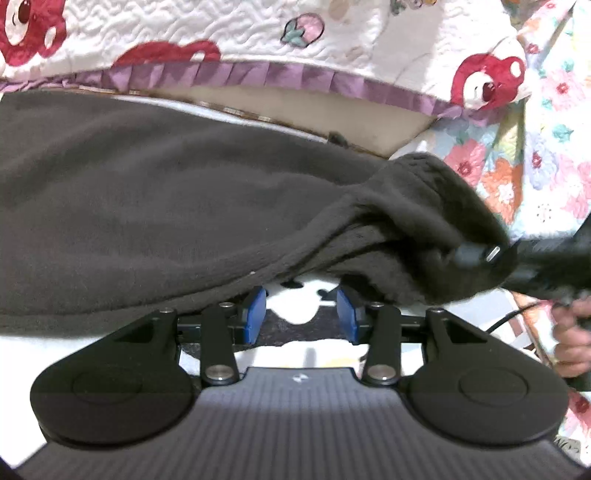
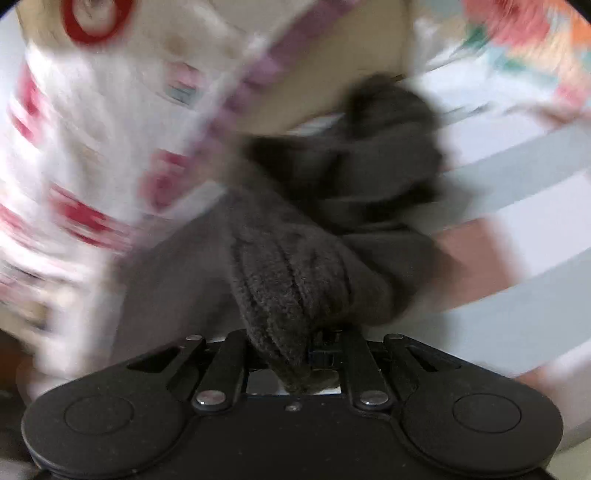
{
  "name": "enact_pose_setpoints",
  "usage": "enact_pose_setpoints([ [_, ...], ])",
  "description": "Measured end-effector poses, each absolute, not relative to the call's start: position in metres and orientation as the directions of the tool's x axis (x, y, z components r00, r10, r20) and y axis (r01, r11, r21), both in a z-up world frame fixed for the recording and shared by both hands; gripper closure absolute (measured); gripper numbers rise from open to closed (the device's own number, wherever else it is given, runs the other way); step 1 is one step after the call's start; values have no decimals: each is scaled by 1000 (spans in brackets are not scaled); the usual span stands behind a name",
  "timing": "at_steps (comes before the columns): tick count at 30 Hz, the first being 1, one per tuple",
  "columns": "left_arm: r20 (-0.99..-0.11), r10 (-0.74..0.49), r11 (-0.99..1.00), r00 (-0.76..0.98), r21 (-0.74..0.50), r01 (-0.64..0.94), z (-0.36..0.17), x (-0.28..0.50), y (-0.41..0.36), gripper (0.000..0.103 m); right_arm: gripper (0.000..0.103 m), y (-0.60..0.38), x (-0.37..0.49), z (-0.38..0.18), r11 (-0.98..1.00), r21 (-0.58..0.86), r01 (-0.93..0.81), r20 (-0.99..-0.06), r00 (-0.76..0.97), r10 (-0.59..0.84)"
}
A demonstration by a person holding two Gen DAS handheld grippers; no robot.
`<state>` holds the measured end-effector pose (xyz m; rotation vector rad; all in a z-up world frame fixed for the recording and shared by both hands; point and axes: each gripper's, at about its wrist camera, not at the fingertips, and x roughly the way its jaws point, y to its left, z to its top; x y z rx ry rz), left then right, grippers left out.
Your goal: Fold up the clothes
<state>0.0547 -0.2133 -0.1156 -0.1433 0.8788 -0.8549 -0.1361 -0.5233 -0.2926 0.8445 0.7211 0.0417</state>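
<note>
garment: dark grey fleece (image 1: 166, 206), spread on the bed, long axis running left to right across the left wrist view.
right tongs: (image 2: 314, 354) clenched on a bunched end of the fleece; cloth is pinched between the jaws and rises from them. In the left view this end is lifted at the right, above the bed (image 1: 476, 254).
left tongs: (image 1: 301, 314) released, blue pads (image 1: 255, 317) apart, nothing between them. The near hem of the fleece lies just ahead of and partly over the pad tips.
key relation: fleece lies forward and left of the left tongs; the raised end is to their right, held by the other hand (image 1: 572, 339).
nearer: left tongs are nearer the free hem.
surroundings: bear-print quilt (image 1: 221, 33) with purple trim beyond the fleece; floral cover (image 1: 517, 177) at right.
obstruction: none between left tongs and hem, as far as I can judge.
note: right view is motion-blurred; fold stage cannot be told.
</note>
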Motion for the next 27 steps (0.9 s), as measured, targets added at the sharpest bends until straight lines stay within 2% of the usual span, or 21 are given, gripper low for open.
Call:
enact_pose_setpoints([
  [5, -518, -804, 569, 292, -528, 630, -99, 52, -213, 55, 89, -500, -149, -250, 430, 903, -22, -232, 817, 528],
  [8, -460, -846, 503, 271, -517, 693, -88, 40, -211, 55, 89, -493, -153, -246, 255, 962, -97, -70, 816, 573],
  [10, -427, -865, 467, 262, -499, 730, -81, 32, -204, 55, 89, -491, -152, -245, 227, 969, -94, -56, 817, 575],
  [13, -381, -891, 417, 248, -468, 779, -74, 19, -186, 46, 89, -491, -147, -248, 255, 965, -60, -100, 814, 572],
  [17, -427, -861, 450, 275, -388, 805, -71, 10, -187, 40, 89, -478, -147, -247, 279, 959, -53, -126, 800, 586],
  [18, -447, -849, 463, 280, -377, 802, -72, 10, -192, 31, 89, -474, -148, -245, 290, 955, -61, -128, 798, 589],
  [20, -484, -825, 488, 291, -353, 798, -72, 9, -201, 22, 89, -467, -155, -241, 279, 955, -101, -92, 794, 602],
  [23, -484, -803, 525, 348, -300, 797, -67, 10, -198, 22, 89, -461, -166, -238, 218, 957, -192, 10, 772, 636],
  [25, -482, -787, 549, 385, -263, 793, -64, 11, -195, 27, 89, -459, -171, -236, 180, 952, -246, 68, 747, 661],
  [26, -481, -779, 561, 403, -245, 791, -62, 11, -194, 46, 89, -458, -173, -235, 172, 949, -265, 85, 737, 670],
  [27, -479, -770, 572, 421, -227, 788, -61, 11, -193, 82, 89, -458, -175, -234, 197, 946, -258, 61, 738, 672],
])
